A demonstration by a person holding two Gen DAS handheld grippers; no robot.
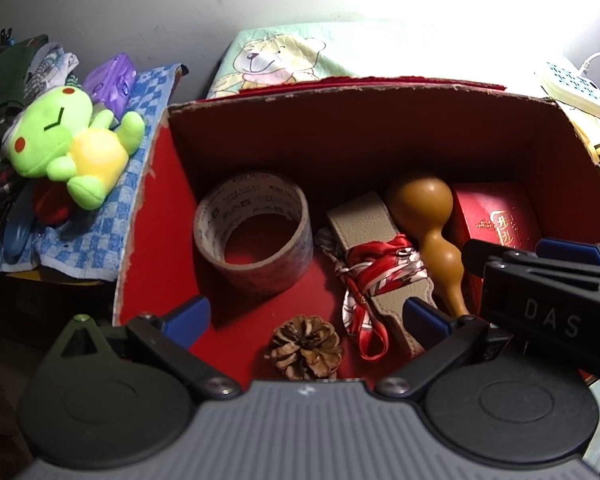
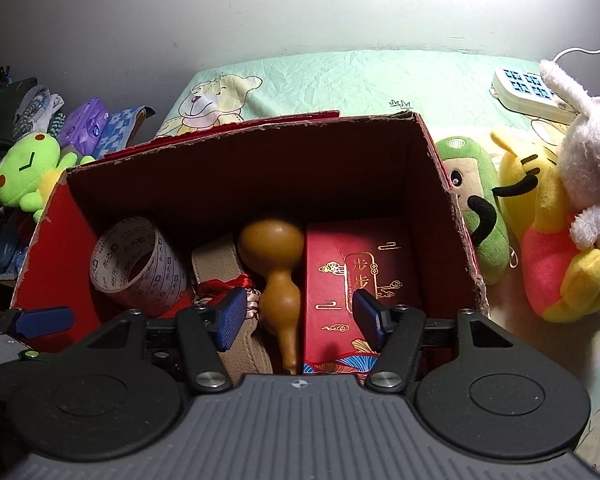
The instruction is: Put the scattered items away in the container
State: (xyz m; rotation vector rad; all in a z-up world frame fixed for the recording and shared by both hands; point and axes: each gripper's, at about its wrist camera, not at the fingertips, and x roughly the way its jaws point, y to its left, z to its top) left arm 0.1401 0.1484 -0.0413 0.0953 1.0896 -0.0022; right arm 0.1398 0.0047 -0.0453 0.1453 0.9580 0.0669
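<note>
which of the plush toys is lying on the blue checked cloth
The bright green frog plush, left of the red box. The avocado plush, yellow plush and white plush sit right of the box on the bedsheet instead.

A green frog plush [image 1: 70, 148] lies on a blue checked cloth [image 1: 140, 92] to the left, with a purple packet [image 1: 110, 78] just behind it and folded clothes [image 2: 36, 110] heaped farther left. A pale green bedsheet [image 2: 340, 80] printed with a cartoon bear [image 2: 216, 98] spreads behind. A white power strip [image 2: 528, 94] sits at the far right, near a green plush [image 2: 474, 200], a yellow plush [image 2: 548, 248] and a white fluffy plush [image 2: 588, 152].
</note>
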